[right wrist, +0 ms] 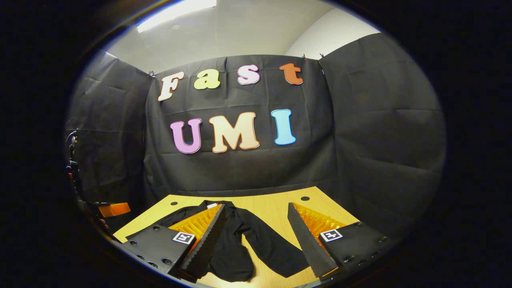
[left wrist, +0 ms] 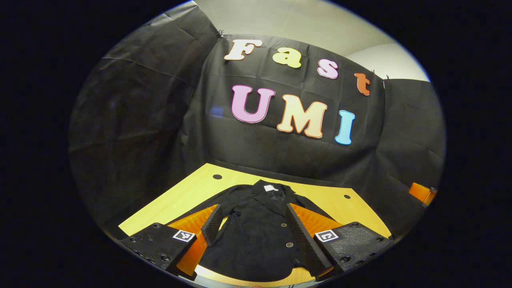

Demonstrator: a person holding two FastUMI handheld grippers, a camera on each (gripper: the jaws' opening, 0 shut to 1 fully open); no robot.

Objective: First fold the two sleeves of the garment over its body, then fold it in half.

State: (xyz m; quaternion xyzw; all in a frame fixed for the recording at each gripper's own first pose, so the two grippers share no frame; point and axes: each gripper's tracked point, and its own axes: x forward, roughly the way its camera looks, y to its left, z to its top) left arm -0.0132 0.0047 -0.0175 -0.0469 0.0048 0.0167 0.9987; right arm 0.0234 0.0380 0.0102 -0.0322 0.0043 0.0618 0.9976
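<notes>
- A black button-front jacket lies flat on a light wooden table, collar toward the black cloth wall and hem toward me.
- In the left gripper view its body is spread face up, with a small white tag at the collar and round buttons down the front.
- One sleeve runs down along the jacket's side in that view, passing by the left finger of my left tongs.
- In the right gripper view the jacket sits left of centre, and a sleeve stretches out across the wood toward the near edge. Neither sleeve looks folded over the body.
- My left tongs hang over the jacket's lower half, spread wide, with nothing between the two fingers that they press on; whether they touch the cloth I cannot tell.
- My right tongs are also spread wide, gripping nothing. The left finger overlaps the jacket's edge in its view, and the right finger sits over bare table.
- Each tongs body carries a small square black-and-white marker.
- Two dark round holes are set in the table near its far edge.
- Black cloth walls the booth on three sides, beneath a pale ceiling with a bright strip light.
- An orange part of the other tongs peeks in at the right edge of the left gripper view.
</notes>
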